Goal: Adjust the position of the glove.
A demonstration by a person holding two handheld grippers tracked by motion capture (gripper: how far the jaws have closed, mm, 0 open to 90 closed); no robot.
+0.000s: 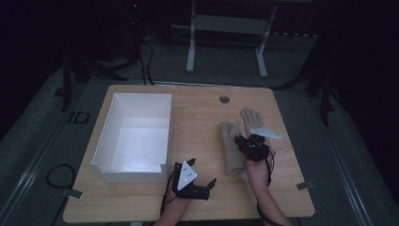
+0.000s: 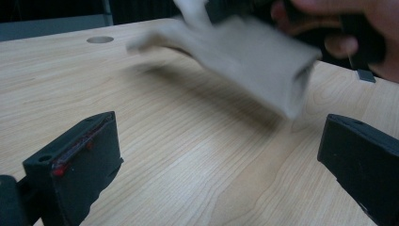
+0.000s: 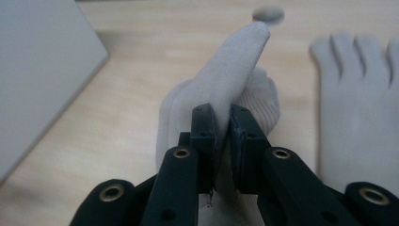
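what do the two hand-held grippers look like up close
Both are black. The left hand-held gripper has broad blocky jaws with reddish traces along one pad edge, a grey three-cornered plate on top and a dark cable trailing back. The right hand-held gripper has narrow jaws on linkage arms with brass-ringed holes. Forearms are bare.

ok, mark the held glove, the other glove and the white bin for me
held glove [image 3: 221, 80], right gripper view, on the cloth just above the closed fingers.
other glove [image 3: 357, 108], right gripper view, on its palm, flat on the table.
white bin [image 1: 104, 126], high view, on its left wall.
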